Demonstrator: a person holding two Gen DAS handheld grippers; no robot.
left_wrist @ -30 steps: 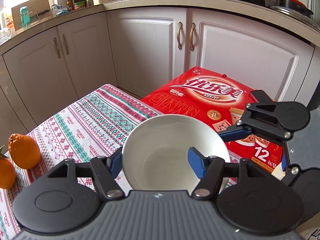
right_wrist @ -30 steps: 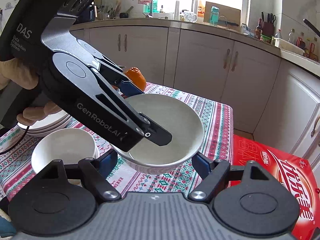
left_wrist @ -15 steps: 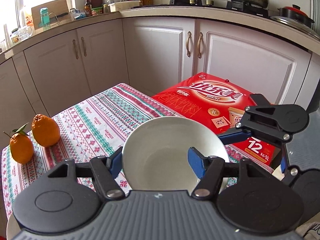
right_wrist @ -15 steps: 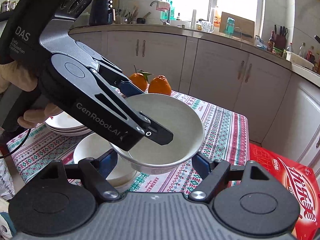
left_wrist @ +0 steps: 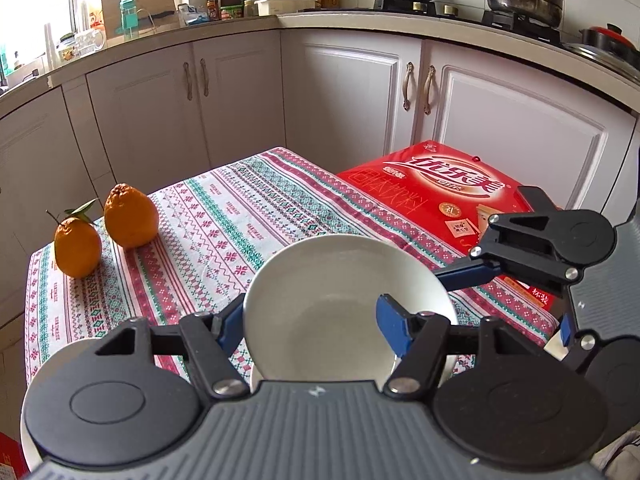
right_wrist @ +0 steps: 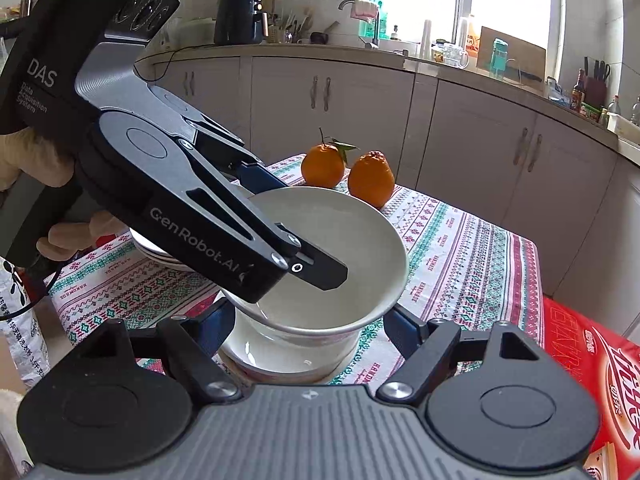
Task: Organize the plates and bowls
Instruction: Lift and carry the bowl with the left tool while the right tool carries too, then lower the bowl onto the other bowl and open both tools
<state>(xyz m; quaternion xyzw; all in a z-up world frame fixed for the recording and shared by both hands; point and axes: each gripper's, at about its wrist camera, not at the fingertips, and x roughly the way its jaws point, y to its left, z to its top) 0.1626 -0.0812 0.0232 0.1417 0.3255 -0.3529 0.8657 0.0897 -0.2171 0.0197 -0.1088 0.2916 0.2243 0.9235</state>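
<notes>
While left view hides it, right shows 2nd bowl (right_wrist: 280, 354) under held bowl (right_wrist: 332, 248)

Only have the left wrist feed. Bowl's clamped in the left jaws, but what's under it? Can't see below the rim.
Observer: A second white bowl sits on the tablecloth directly below the held bowl. I can't tell if they touch.
Operator: Any plates?
Observer: A stack of white plates sits behind the left gripper.
Operator: Right jaws?
Observer: The right gripper is open, with its jaws either side of the bowls, gripping nothing.
</notes>
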